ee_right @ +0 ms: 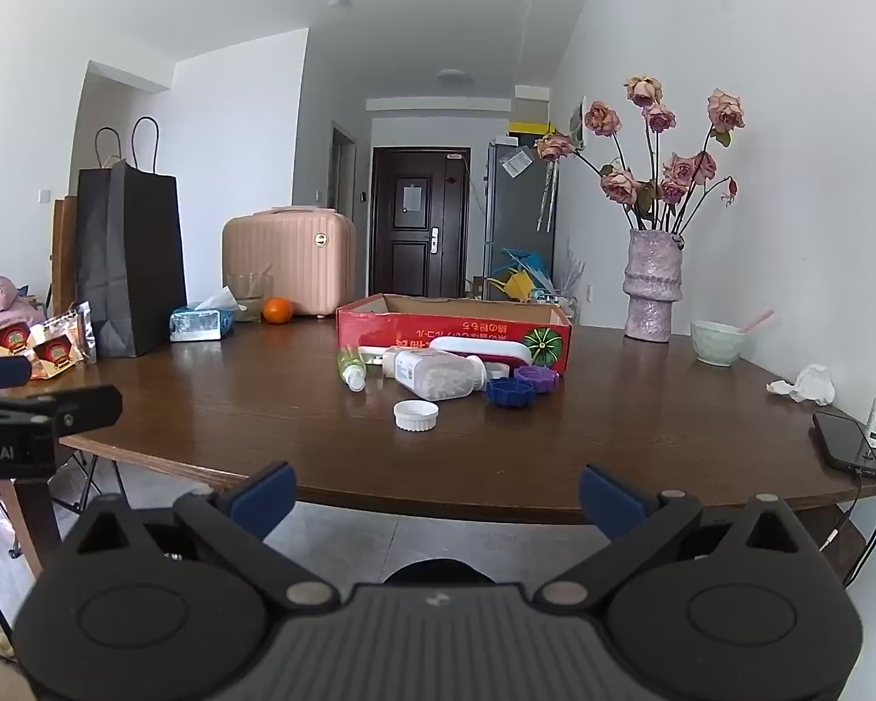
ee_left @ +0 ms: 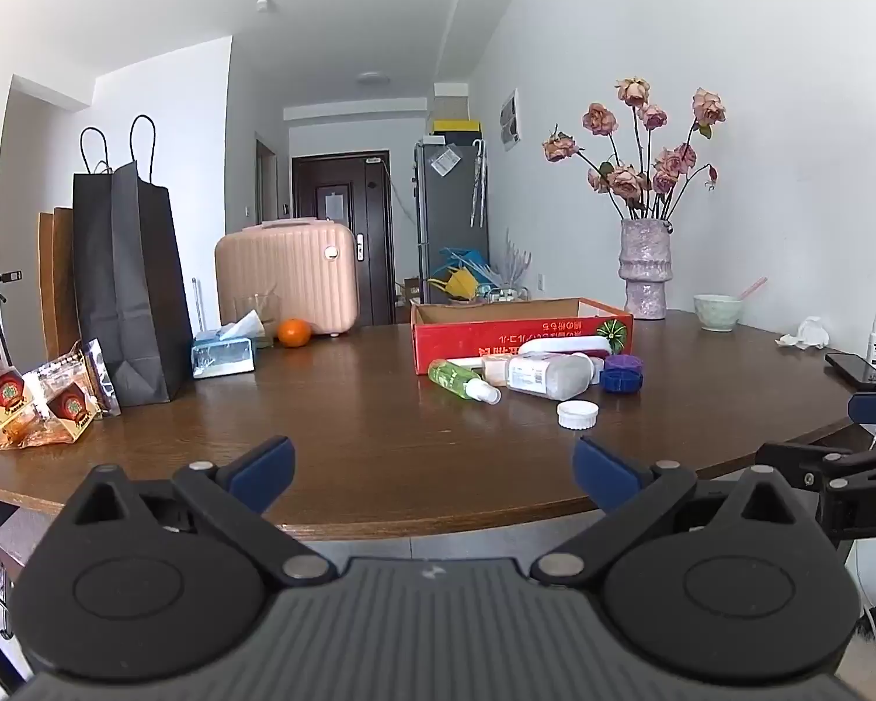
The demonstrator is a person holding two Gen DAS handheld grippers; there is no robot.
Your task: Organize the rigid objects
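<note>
Both my claws, left gripper (ee_left: 432, 467) and right gripper (ee_right: 435, 493), gape empty; at twelve o'clock the light, slick white cap (ee_right: 416, 414) looks stiff, so I'd pinch its ribbed rim

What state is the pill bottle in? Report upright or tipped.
Tipped. The pill bottle lies on its side on the table before the red box, its white cap off beside it.
</note>
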